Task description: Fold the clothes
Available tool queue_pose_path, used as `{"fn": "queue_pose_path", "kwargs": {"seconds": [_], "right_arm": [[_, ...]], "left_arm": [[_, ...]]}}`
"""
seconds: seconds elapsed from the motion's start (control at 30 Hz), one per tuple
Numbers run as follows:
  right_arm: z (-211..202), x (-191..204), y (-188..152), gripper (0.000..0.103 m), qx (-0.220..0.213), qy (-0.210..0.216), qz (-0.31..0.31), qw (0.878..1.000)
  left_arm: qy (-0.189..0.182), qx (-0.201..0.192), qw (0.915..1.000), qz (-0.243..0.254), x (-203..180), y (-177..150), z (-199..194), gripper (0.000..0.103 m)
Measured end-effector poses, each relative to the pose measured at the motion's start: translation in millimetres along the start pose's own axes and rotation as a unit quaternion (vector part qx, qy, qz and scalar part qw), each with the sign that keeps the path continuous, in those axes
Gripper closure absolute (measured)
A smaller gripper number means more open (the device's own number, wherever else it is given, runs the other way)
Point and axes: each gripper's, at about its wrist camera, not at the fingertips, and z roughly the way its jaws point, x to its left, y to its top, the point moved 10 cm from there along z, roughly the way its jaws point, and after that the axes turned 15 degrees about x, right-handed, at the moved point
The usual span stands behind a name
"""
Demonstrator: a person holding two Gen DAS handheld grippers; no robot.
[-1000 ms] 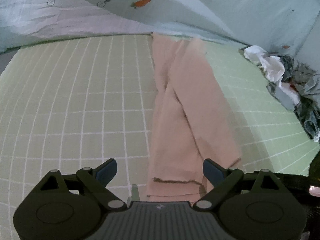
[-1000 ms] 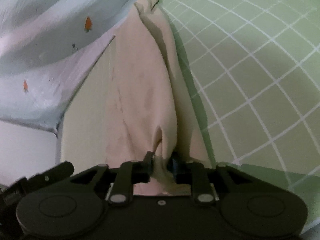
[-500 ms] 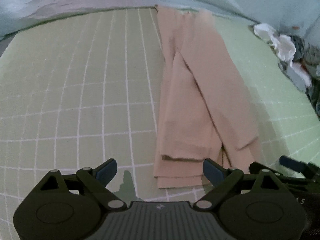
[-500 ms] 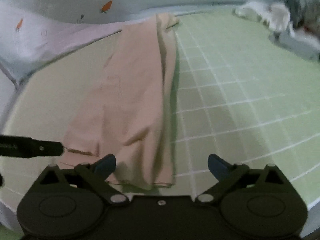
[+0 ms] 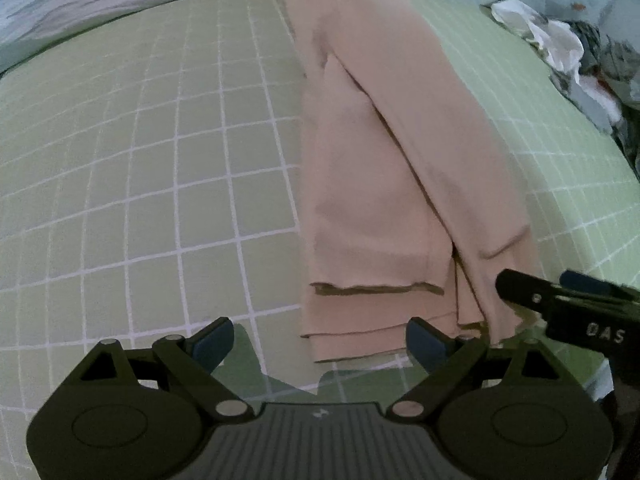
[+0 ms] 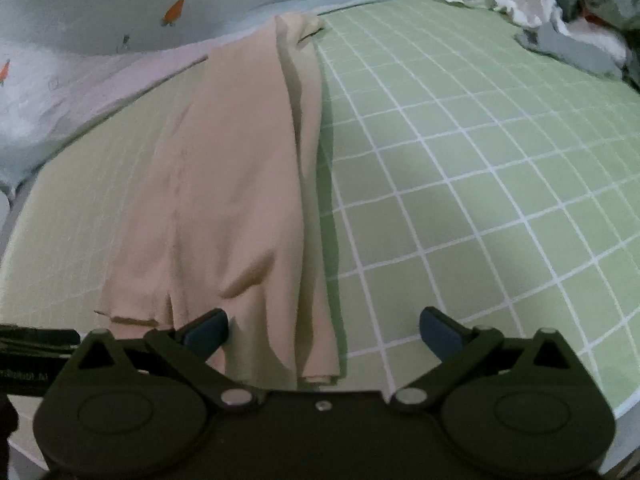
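Green bedsheet with a white grid covers the work surface in both wrist views. Left gripper: fingers spread wide, nothing pinched; the near hem of the beige garment lies between the blue pads, closer to the right-hand pad, which overlaps the hem's corner in the view; contact cannot be told. Right gripper: fingers spread wide, nothing clamped; the garment's near end lies between the pads, toward the left-hand pad, while the other pad sits over bare sheet. Garment is folded lengthwise into a long narrow strip, layered edges showing at the near hem, running away from both grippers toward the sheet's far edge. Right gripper shows in the left view just beside the strip's near right corner. Beyond: pale carrot-print quilt along the far edge; crumpled clothes pile at far right, well apart from the strip.
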Motion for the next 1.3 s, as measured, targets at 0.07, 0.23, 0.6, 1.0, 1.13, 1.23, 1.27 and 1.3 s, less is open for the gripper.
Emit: {"fn": "queue_pose_path", "kwargs": {"seconds": [0.07,0.23,0.6,1.0,1.13,1.23,1.27,1.3], "right_arm": [[2,4,0,0.000,0.008,-0.016,-0.008,1.000],[5,13,0,0.004,0.021,-0.025,-0.042,0.999],[-12,29,-12,0.082,0.028,0.061,-0.071,0.995],[-78,5,-63,0.086,0.061,0.157,-0.051,0.984],[-99,6,-35,0.086,0.021,0.185,-0.059,0.981],[-120,4,-6,0.086,-0.009,0.216,-0.051,0.975],[-126,3,5,0.086,-0.018,0.230,-0.044,0.972],[-133,2,17,0.086,-0.027,0.245,-0.037,0.968]], "left_arm": [[0.000,-0.001,1.0000,0.010,-3,2,1,0.018],[0.009,-0.008,0.9991,0.041,-9,8,1,0.052],[-0.048,-0.002,0.9988,-0.009,-3,6,-2,0.093],[-0.097,-0.005,0.9947,0.033,-12,-55,-66,0.093],[-0.086,-0.061,0.9934,0.044,-19,-31,-97,0.094],[-0.084,-0.109,0.9892,0.051,-26,-7,-125,0.094],[-0.083,-0.124,0.9875,0.051,-28,2,-134,0.094],[-0.085,-0.137,0.9856,0.049,-29,12,-143,0.094]]}}
